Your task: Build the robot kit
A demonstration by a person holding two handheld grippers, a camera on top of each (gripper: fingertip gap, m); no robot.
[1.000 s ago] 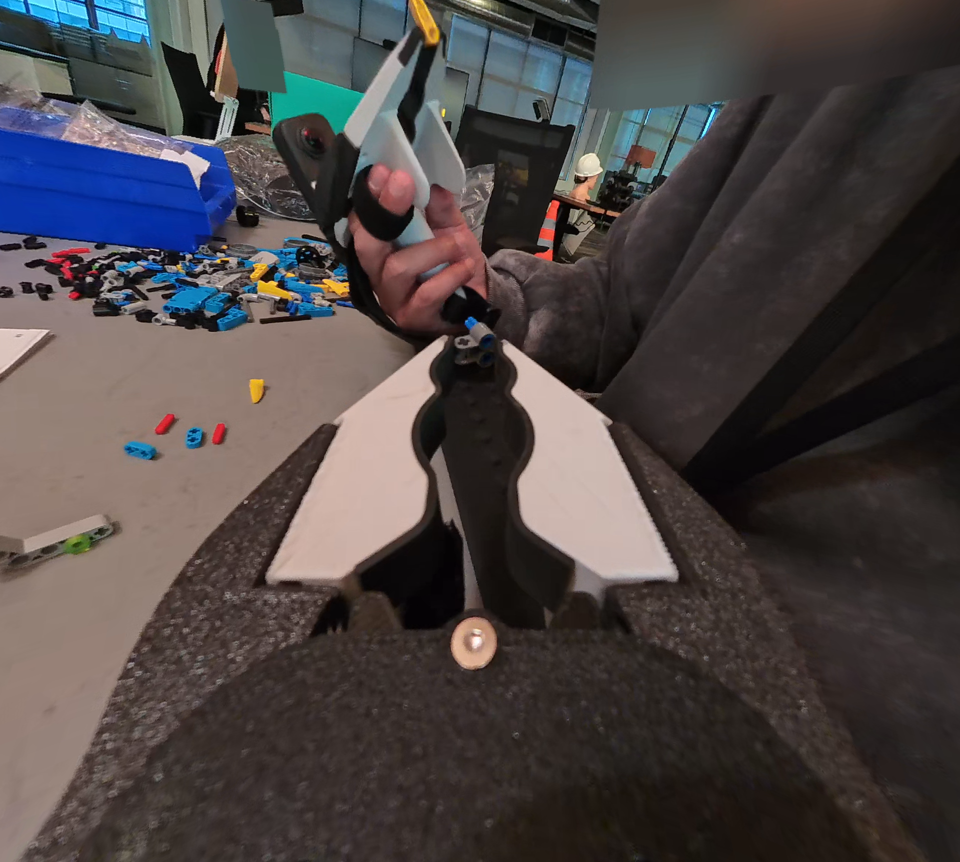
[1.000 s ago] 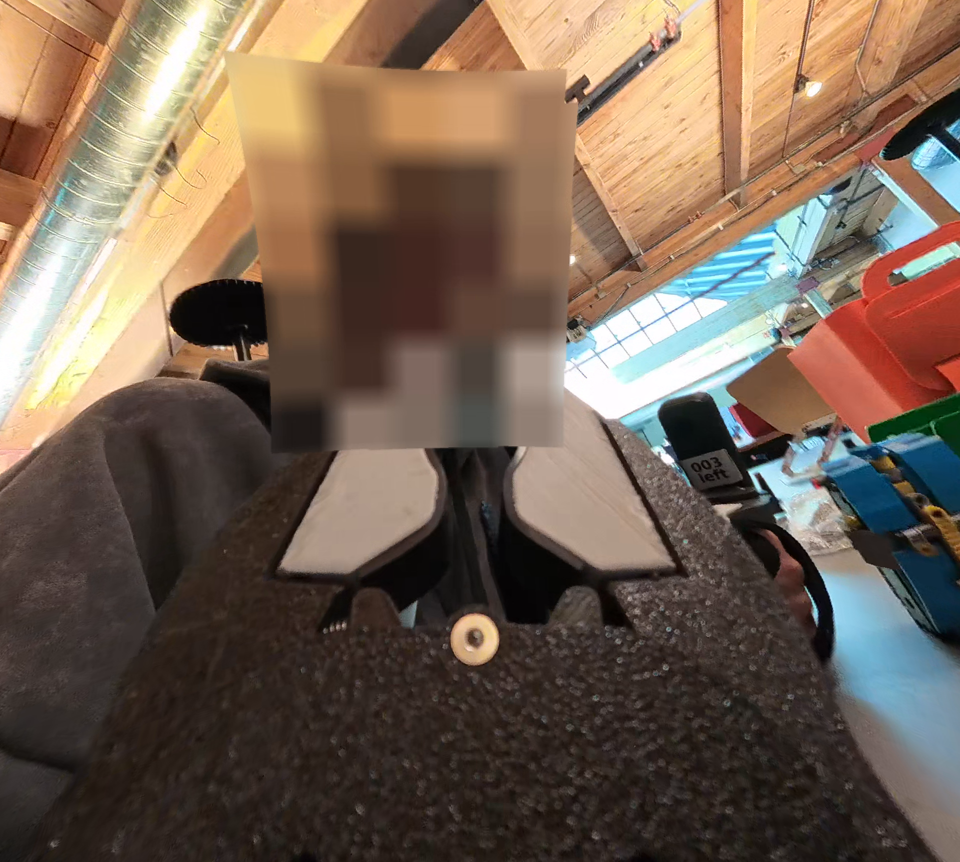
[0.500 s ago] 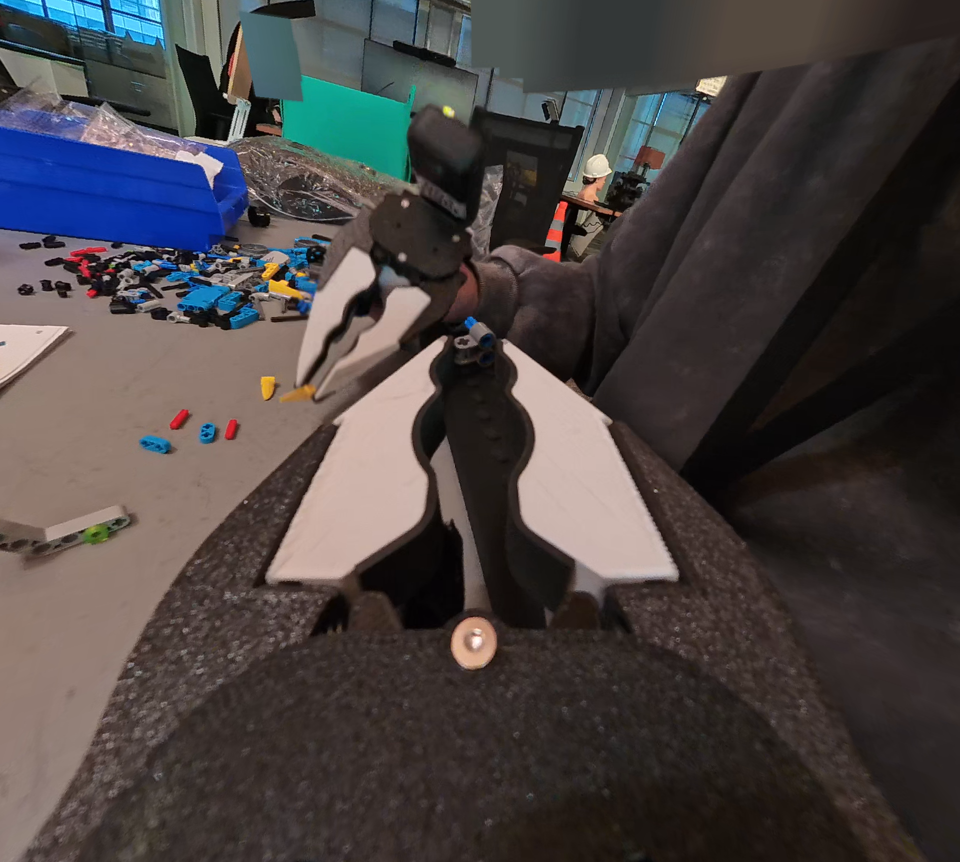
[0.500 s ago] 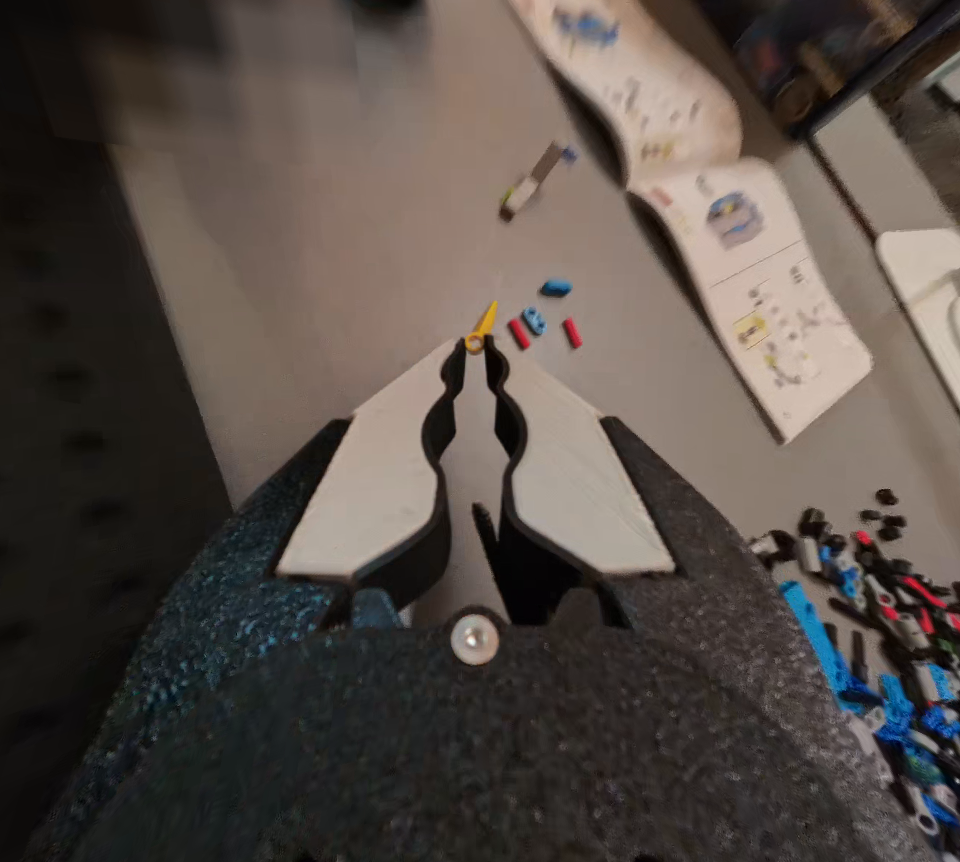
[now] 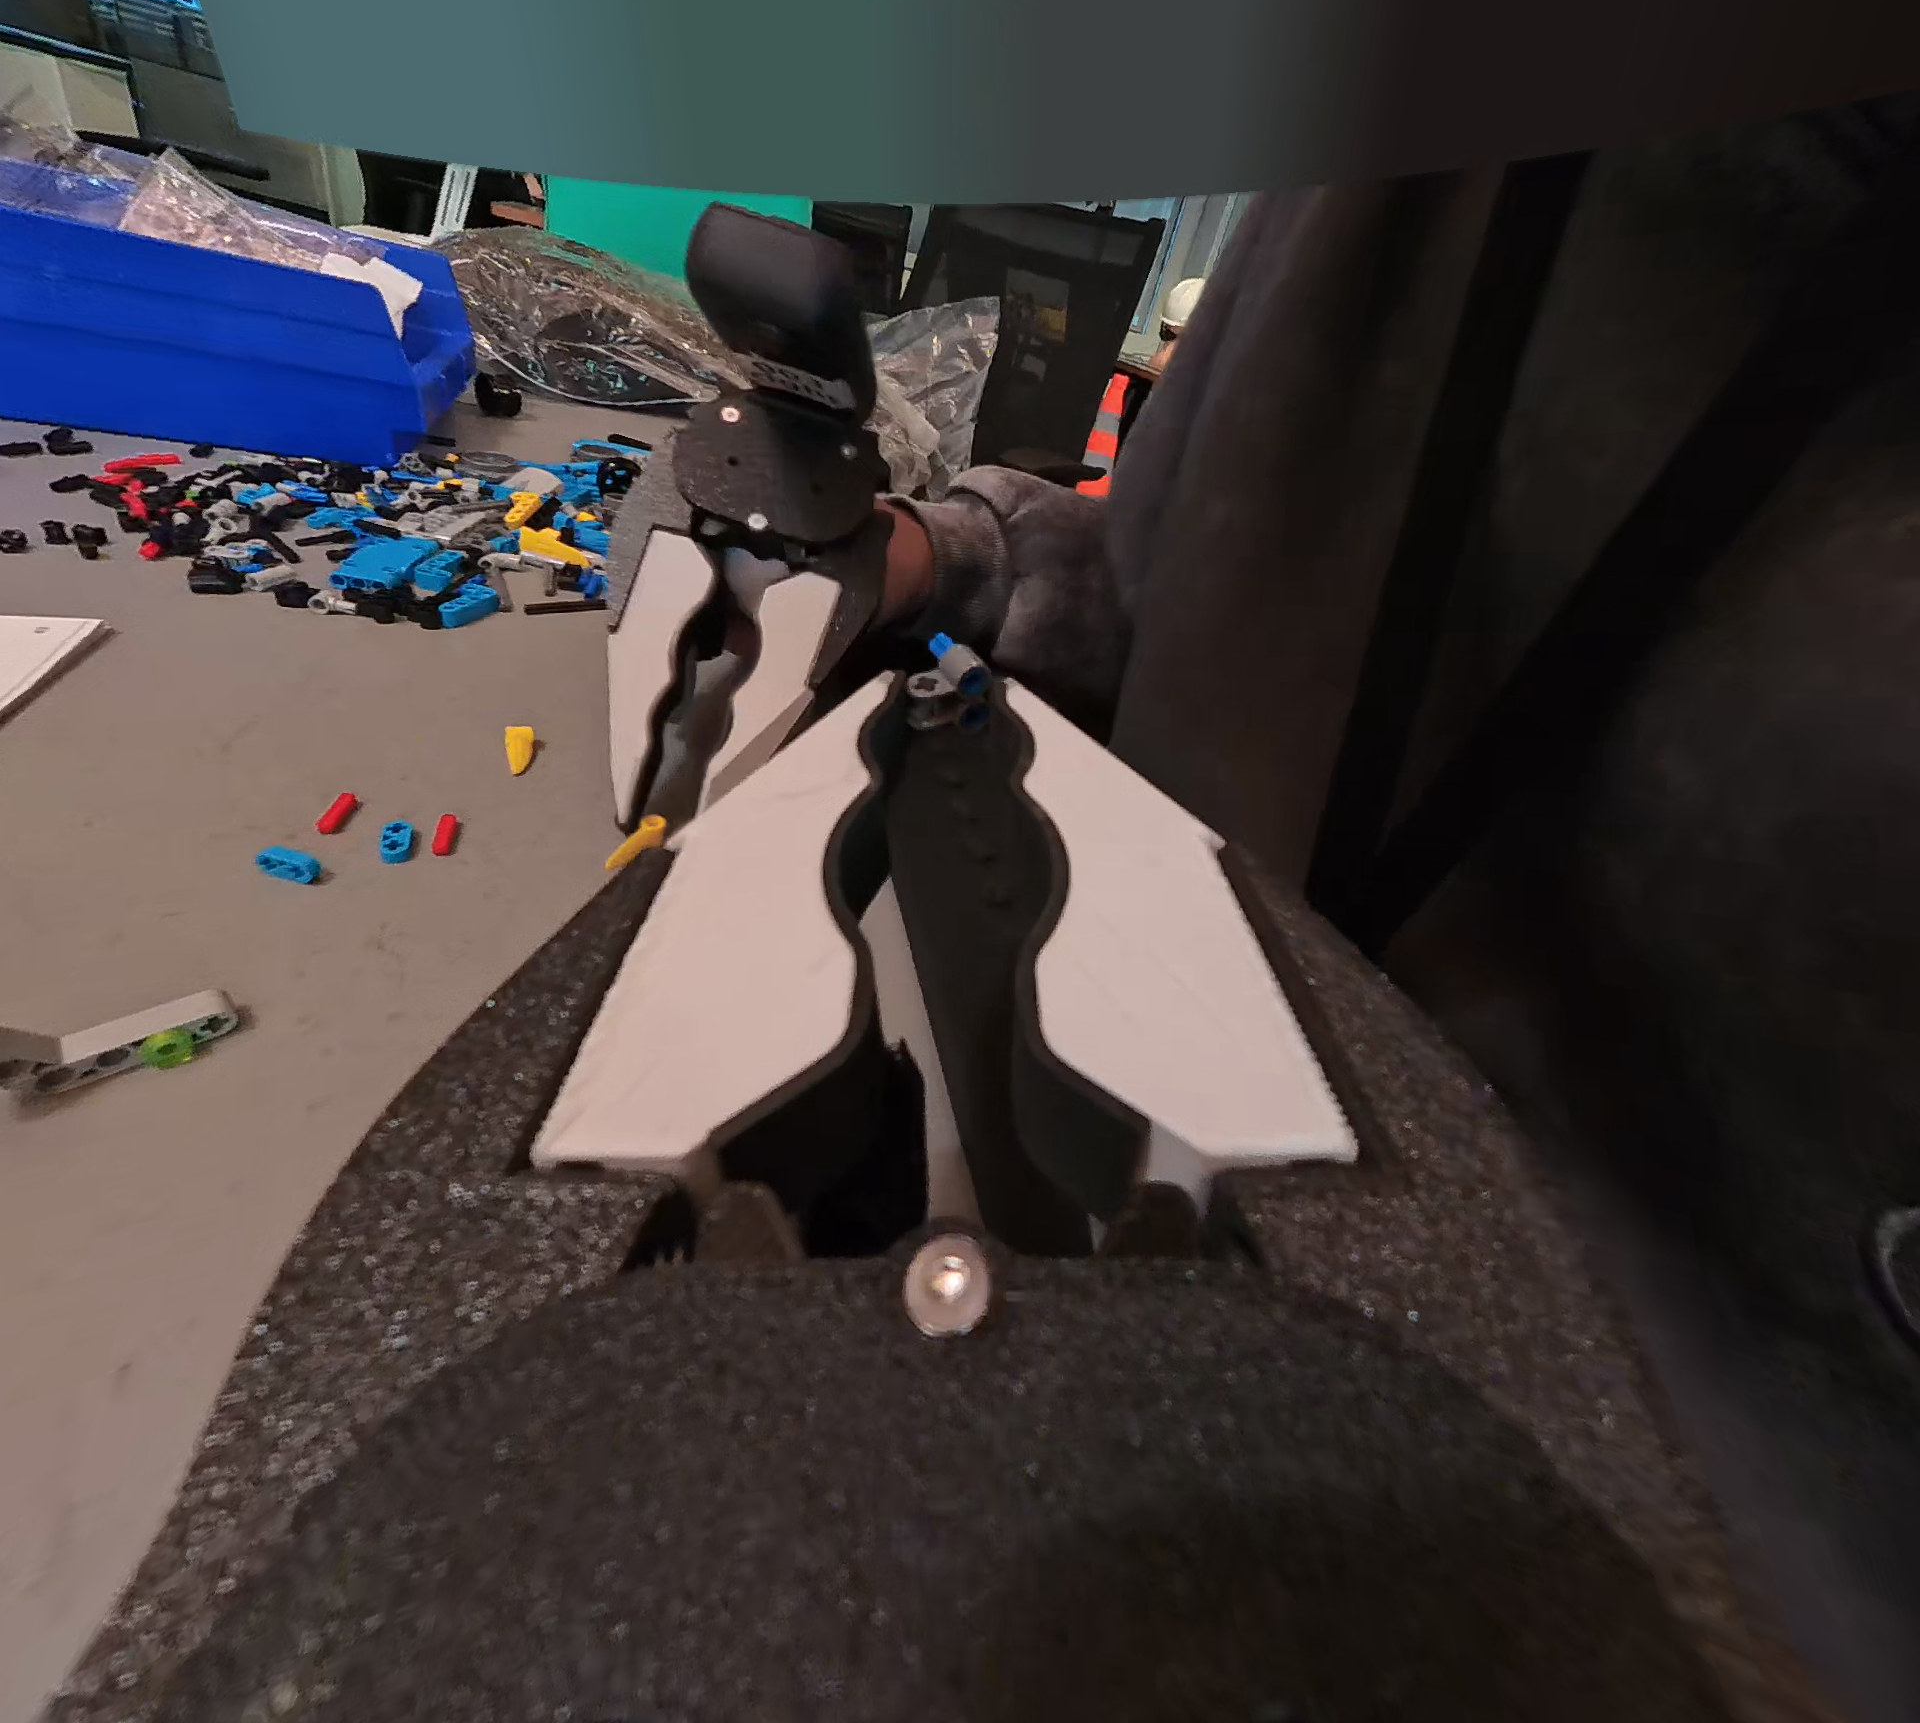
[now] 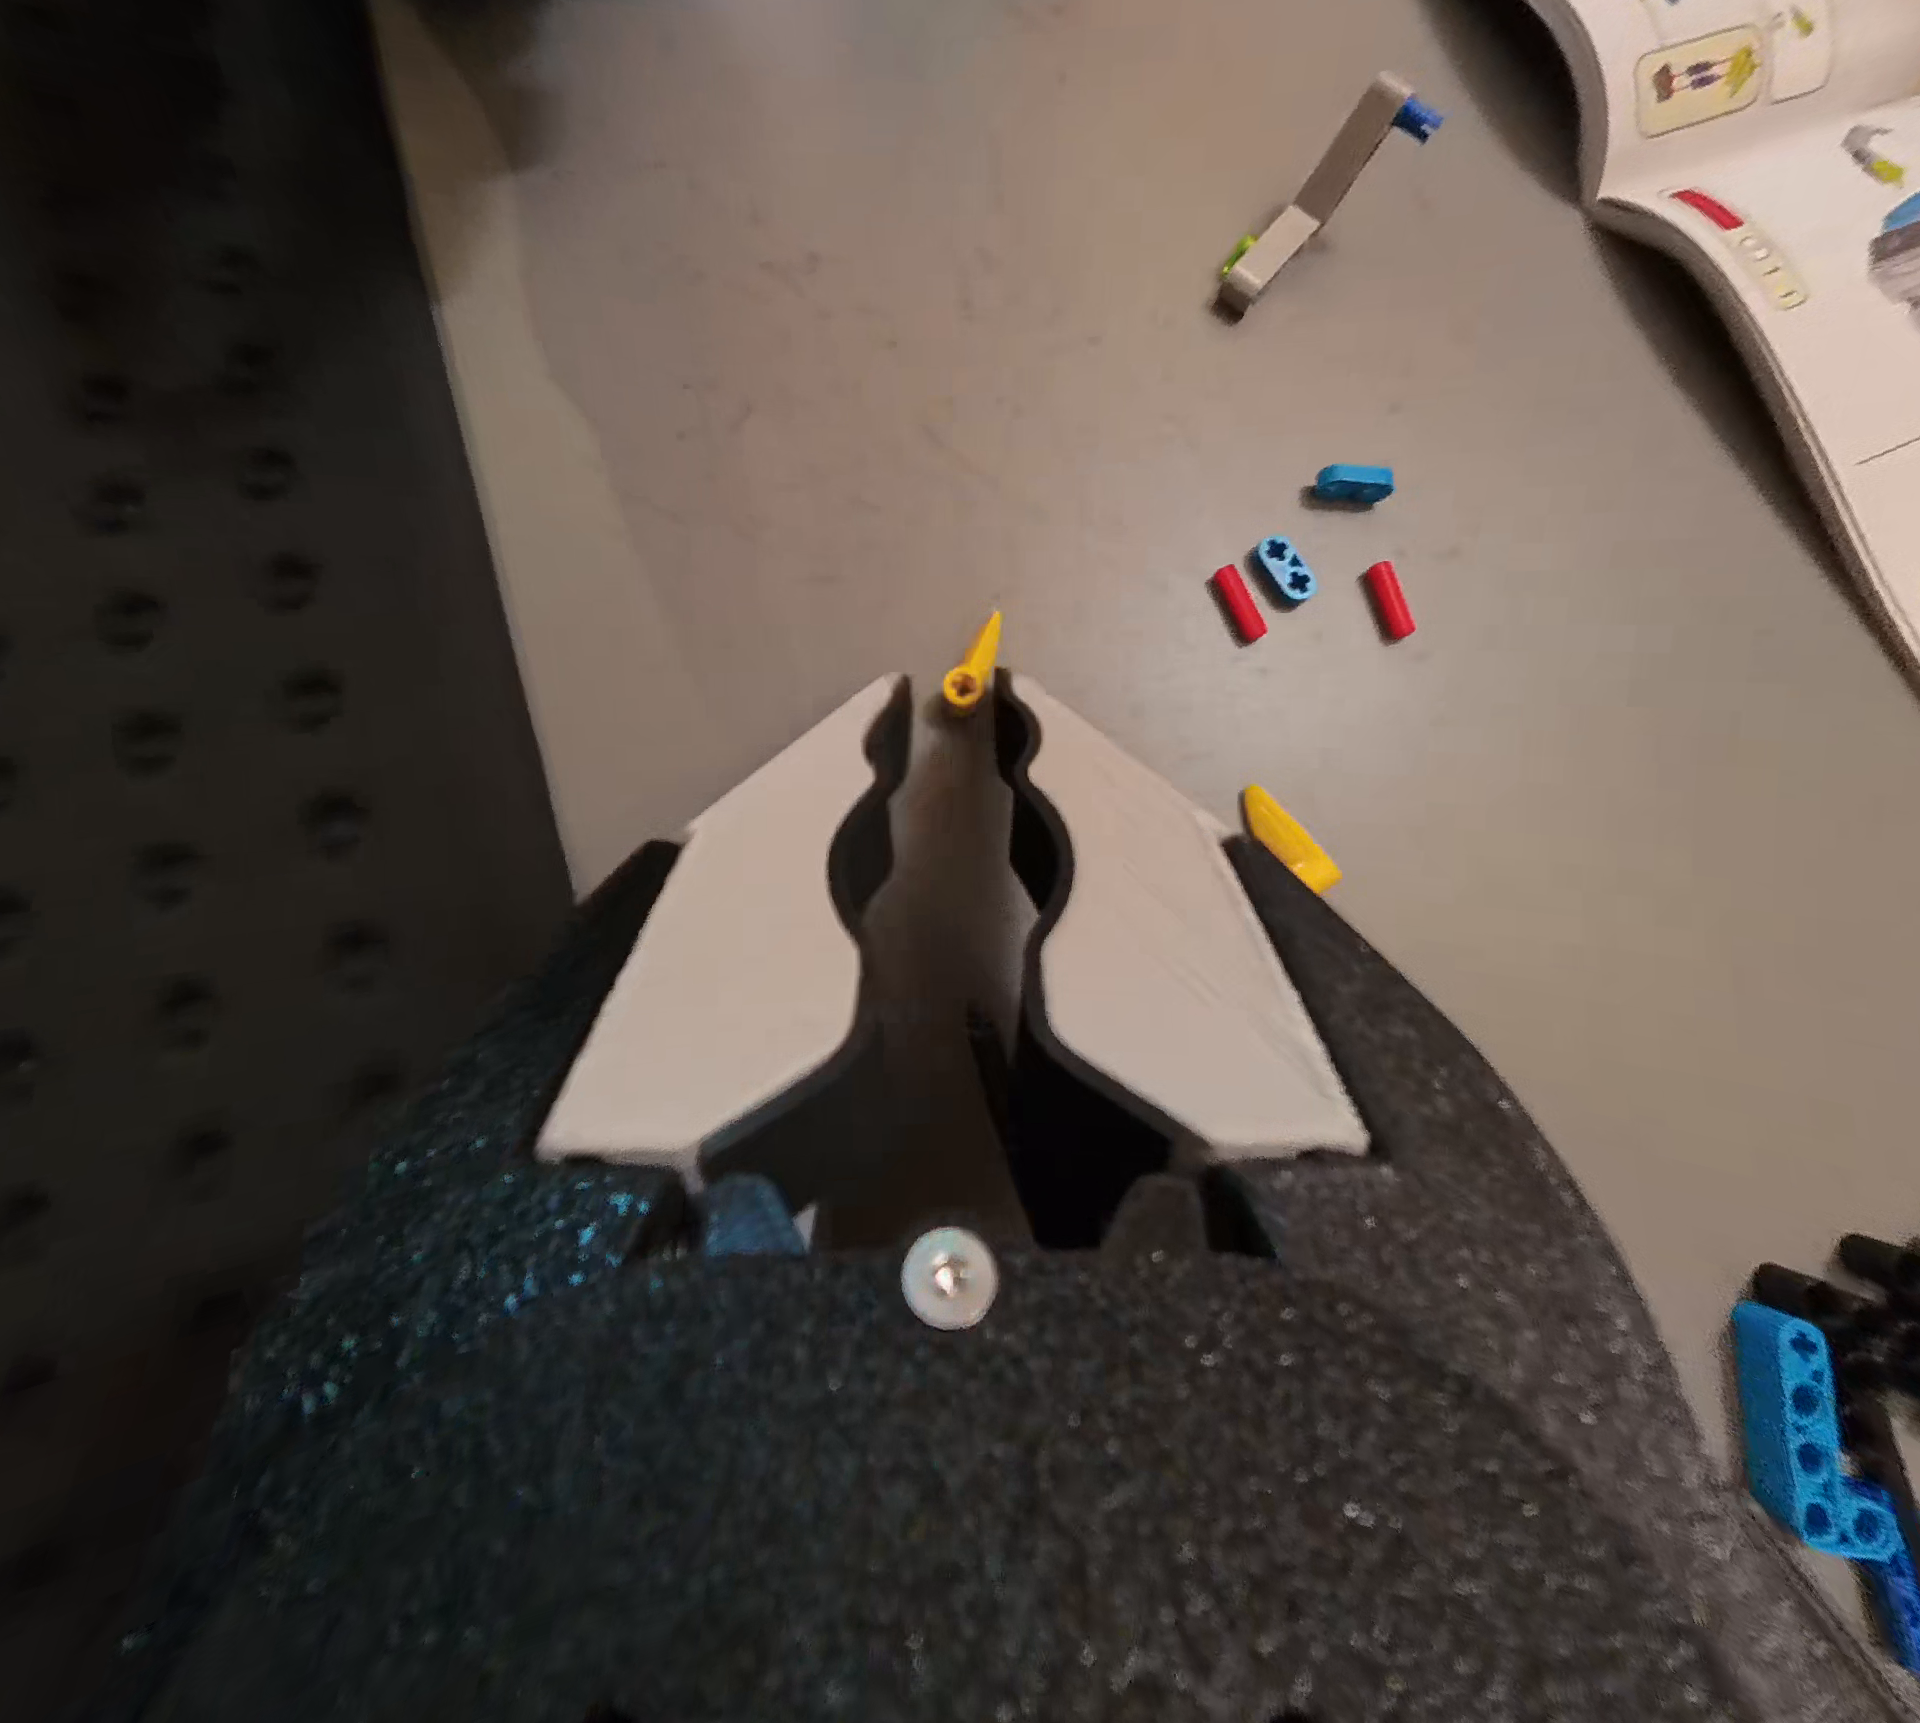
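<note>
In the left wrist view my left gripper [image 5: 948,705] is shut on a small grey connector with blue pins [image 5: 958,667], held above the table's near edge. My right gripper [image 6: 951,686] points down at the grey table [image 6: 831,323]. Its jaws stand a little apart. A small yellow pointed piece [image 6: 971,665] sits between the tips, against the right finger only. The left wrist view shows the right gripper [image 5: 665,816] just left of my left fingers, with the yellow piece [image 5: 636,842] at its tips, close to the table.
A second yellow pointed piece [image 6: 1288,837], two red pins [image 6: 1236,603], small blue pieces [image 6: 1285,572] and a grey beam [image 6: 1314,203] lie nearby. An open instruction booklet [image 6: 1714,63] lies to the right. A pile of pieces [image 5: 364,530] and a blue bin [image 5: 208,343] stand farther back. Some 15 cm of space lies between my two pairs of fingers.
The right gripper swung from pointing up to pointing down at the table, lowering the yellow piece. Its jaws have since parted a little. The left gripper stayed still, holding the connector.
</note>
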